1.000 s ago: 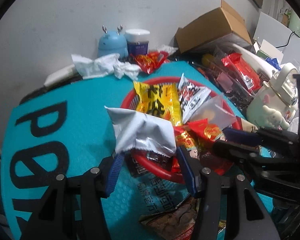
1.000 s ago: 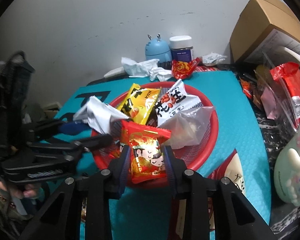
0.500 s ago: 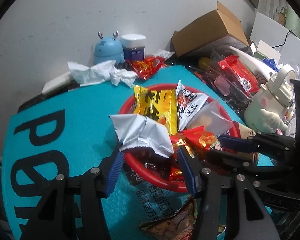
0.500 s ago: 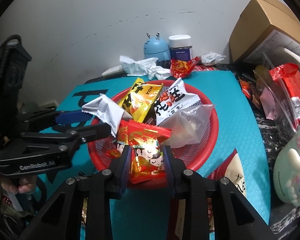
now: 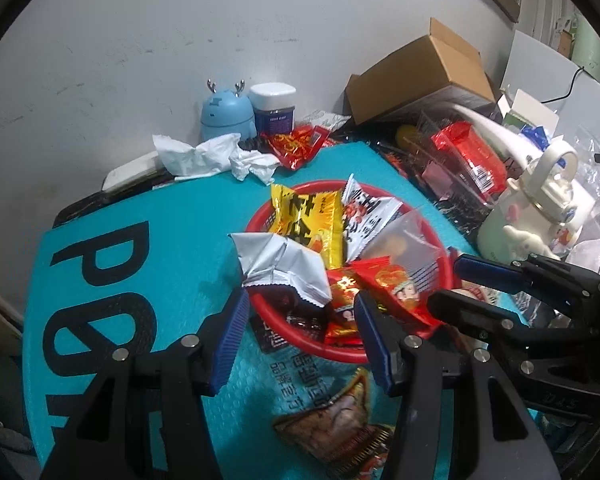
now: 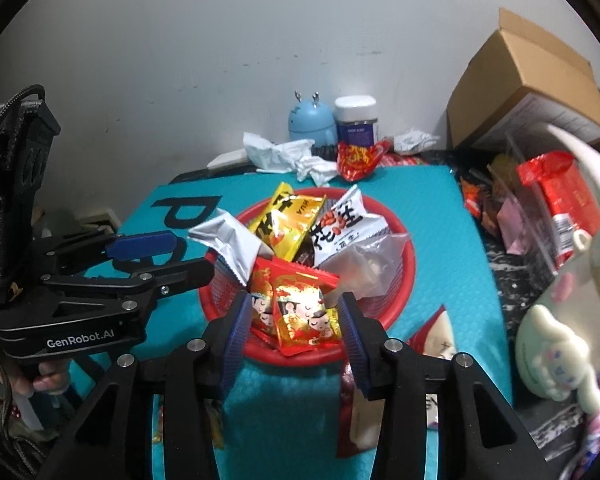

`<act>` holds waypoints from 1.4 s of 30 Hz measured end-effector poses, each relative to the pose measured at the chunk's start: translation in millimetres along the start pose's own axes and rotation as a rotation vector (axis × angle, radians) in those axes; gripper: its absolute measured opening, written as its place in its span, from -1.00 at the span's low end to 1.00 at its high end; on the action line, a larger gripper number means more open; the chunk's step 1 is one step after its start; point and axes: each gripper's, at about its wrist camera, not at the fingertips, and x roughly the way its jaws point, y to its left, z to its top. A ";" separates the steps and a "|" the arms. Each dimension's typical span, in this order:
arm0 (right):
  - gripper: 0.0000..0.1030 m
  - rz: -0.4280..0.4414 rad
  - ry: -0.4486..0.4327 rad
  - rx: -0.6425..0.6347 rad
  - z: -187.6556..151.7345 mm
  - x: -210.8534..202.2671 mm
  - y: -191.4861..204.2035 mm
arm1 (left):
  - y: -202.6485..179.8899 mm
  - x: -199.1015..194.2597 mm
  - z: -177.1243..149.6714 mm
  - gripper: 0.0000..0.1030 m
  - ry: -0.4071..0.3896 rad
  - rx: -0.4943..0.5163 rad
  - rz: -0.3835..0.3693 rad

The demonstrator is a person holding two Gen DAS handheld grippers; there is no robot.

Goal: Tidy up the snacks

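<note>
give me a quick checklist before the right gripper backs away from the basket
1. Right gripper open: ok, both pads stand apart from the red packet.
2. Red packet in the red basket: not ok, its lower end hangs over the front rim.
3. Left gripper open, holding nothing: ok.
4. Silver packet settled: not ok, it overhangs the basket's left rim.
5. Snacks still outside: not ok, brown bag lies on the mat.

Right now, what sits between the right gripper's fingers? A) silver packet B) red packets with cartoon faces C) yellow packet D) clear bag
B: in the right wrist view the red packets lie between the right gripper fingers at the basket rim; jaws open.
</note>
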 end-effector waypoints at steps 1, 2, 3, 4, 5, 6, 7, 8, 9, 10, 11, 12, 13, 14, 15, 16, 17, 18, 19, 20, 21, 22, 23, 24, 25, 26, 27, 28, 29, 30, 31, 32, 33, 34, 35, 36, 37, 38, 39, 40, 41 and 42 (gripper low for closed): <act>-0.14 -0.004 -0.006 -0.002 0.8 -3.8 0.6 | -1.9 -4.6 0.9 0.04 -0.006 0.001 0.001; -0.14 -0.010 -0.016 -0.005 2.0 -10.7 1.8 | -4.1 -10.7 1.8 0.04 -0.016 0.003 0.002; -0.14 -0.012 -0.024 -0.007 2.7 -15.8 2.5 | -5.9 -15.8 3.1 0.04 -0.025 0.004 0.004; -0.14 -0.016 -0.036 -0.010 3.7 -22.7 3.7 | -8.1 -22.2 4.0 0.04 -0.036 0.006 0.006; -0.14 -0.020 -0.047 -0.014 4.7 -29.1 4.5 | -10.7 -30.0 5.0 0.04 -0.051 0.009 0.007; -0.14 -0.023 -0.057 -0.018 5.7 -34.7 5.7 | -12.8 -36.4 6.0 0.04 -0.064 0.011 0.009; -0.12 -0.029 -0.071 -0.023 7.1 -42.6 7.4 | -15.7 -45.5 7.2 0.04 -0.082 0.013 0.009; -0.12 -0.032 -0.080 -0.026 8.3 -47.3 8.3 | -17.2 -51.2 8.6 0.04 -0.092 0.013 0.010; -0.12 -0.034 -0.094 -0.029 9.9 -55.0 9.9 | -18.7 -57.2 9.7 0.04 -0.103 0.012 0.010; -0.12 -0.037 -0.109 -0.033 11.3 -63.8 11.8 | -20.5 -63.7 10.7 0.04 -0.115 0.011 0.008; -0.12 -0.039 -0.118 -0.036 12.3 -68.7 13.7 | -22.4 -71.2 11.5 0.04 -0.129 0.010 0.005; -0.11 -0.044 -0.135 -0.042 13.6 -78.7 16.5 | -24.2 -77.3 11.9 0.04 -0.138 0.009 0.007; -0.11 -0.047 -0.148 -0.050 13.7 -86.5 18.8 | -26.6 -85.2 12.2 0.04 -0.151 0.006 0.009; -0.11 -0.052 -0.162 -0.056 14.0 -94.0 21.4 | -28.9 -90.7 12.0 0.04 -0.158 0.005 0.007; -0.11 -0.057 -0.173 -0.059 14.0 -100.3 23.3 | -30.6 -96.1 11.7 0.04 -0.167 0.004 0.003; -0.11 -0.063 -0.188 -0.064 13.7 -109.7 26.1 | -32.8 -102.3 11.0 0.04 -0.177 0.002 -0.002; -0.11 -0.066 -0.196 -0.066 13.0 -115.7 27.3 | -35.2 -109.1 10.1 0.04 -0.187 0.002 -0.007; -0.11 -0.071 -0.210 -0.069 12.2 -124.4 29.7 | -37.7 -116.0 9.0 0.04 -0.198 0.002 -0.011; -0.10 -0.074 -0.221 -0.072 11.5 -130.4 31.3 | -39.9 -122.0 7.6 0.04 -0.208 0.003 -0.016; -0.08 -0.080 -0.236 -0.076 10.1 -138.8 34.8 | -41.9 -126.6 6.6 0.04 -0.215 0.005 -0.019; -0.03 -0.088 -0.248 -0.079 8.3 -146.1 37.1 | -44.9 -133.0 5.0 0.04 -0.223 0.007 -0.022; -0.02 -0.094 -0.254 -0.081 6.9 -151.0 38.3 | -47.0 -137.1 3.5 0.04 -0.228 0.008 -0.024; -0.02 -0.101 -0.262 -0.083 4.9 -157.2 40.3 | -49.7 -142.9 1.4 0.04 -0.235 0.010 -0.027; -0.02 -0.106 -0.269 -0.085 2.2 -164.0 42.4 | -52.0 -147.1 -0.3 0.04 -0.239 0.013 -0.029; -0.01 -0.110 -0.274 -0.087 -0.2 -168.7 43.5 | -54.7 -152.8 -2.8 0.04 -0.245 0.016 -0.032; 0.00 -0.115 -0.280 -0.088 -2.5 -173.9 44.8 | -56.6 -156.1 -4.4 0.04 -0.248 0.017 -0.036; 0.07 -0.122 -0.288 -0.089 -5.8 -179.6 46.2 | -58.5 -159.4 -6.1 0.09 -0.250 0.016 -0.039; 0.13 -0.127 -0.293 -0.089 -7.9 -184.0 47.5 | -60.7 -163.2 -8.9 0.19 -0.252 0.015 -0.042; 0.14 -0.134 -0.300 -0.089 -11.3 -189.4 49.5 | -63.0 -167.0 -11.9 0.41 -0.255 0.015 -0.043; 0.15 -0.141 -0.303 -0.089 -14.2 -193.5 50.9 | -64.8 -170.5 -14.9 0.50 -0.265 0.014 -0.043; 0.17 -0.150 -0.304 -0.090 -16.9 -197.3 52.2 | -66.7 -174.2 -18.0 0.50 -0.277 0.013 -0.040; 0.21 -0.158 -0.304 -0.090 -19.4 -200.9 53.3 | -69.8 -178.3 -22.0 0.50 -0.283 0.016 -0.035; 0.34 -0.166 -0.304 -0.089 -22.4 -203.7 54.2 | -72.0 -180.6 -25.0 0.50 -0.283 0.018 -0.035; 0.44 -0.173 -0.307 -0.088 -26.3 -206.8 55.0 | -73.8 -182.4 -28.2 0.50 -0.281 0.018 -0.041; 0.47 -0.177 -0.310 -0.088 -29.2 -209.4 56.0 | -75.5 -184.3 -31.6 0.50 -0.280 0.017 -0.047; 0.51 -0.181 -0.315 -0.088 -33.7 -212.9 57.1 | -77.3 -185.8 -35.5 0.51 -0.278 0.015 -0.054; 0.54 -0.182 -0.315 -0.086 -36.3 -215.2 57.3 | -78.7 -187.0 -39.0 0.51 -0.275 0.011 -0.058; 0.61 -0.184 -0.313 -0.084 -39.6 -216.7 57.7 | -79.6 -188.1 -43.0 0.51 -0.273 0.008 -0.063; 0.65 -0.185 -0.309 -0.081 -43.5 -217.9 58.1 | -80.4 -187.4 -45.0 0.50 -0.271 0.007 -0.066; 0.65 -0.187 -0.306 -0.081 -47.5 -218.6 58.3 | -81.7 -187.3 -48.9 0.50 -0.267 0.004 -0.067; 0.65 -0.192 -0.303 -0.077 -50.3 -218.6 58.0 | -82.9 -187.3 -51.8 0.50 -0.265 0.002 -0.068; 0.66 -0.197 -0.298 -0.073 -52.6 -217.8 57.3 | -83.8 -186.4 -55.4 0.51 -0.262 0.001 -0.069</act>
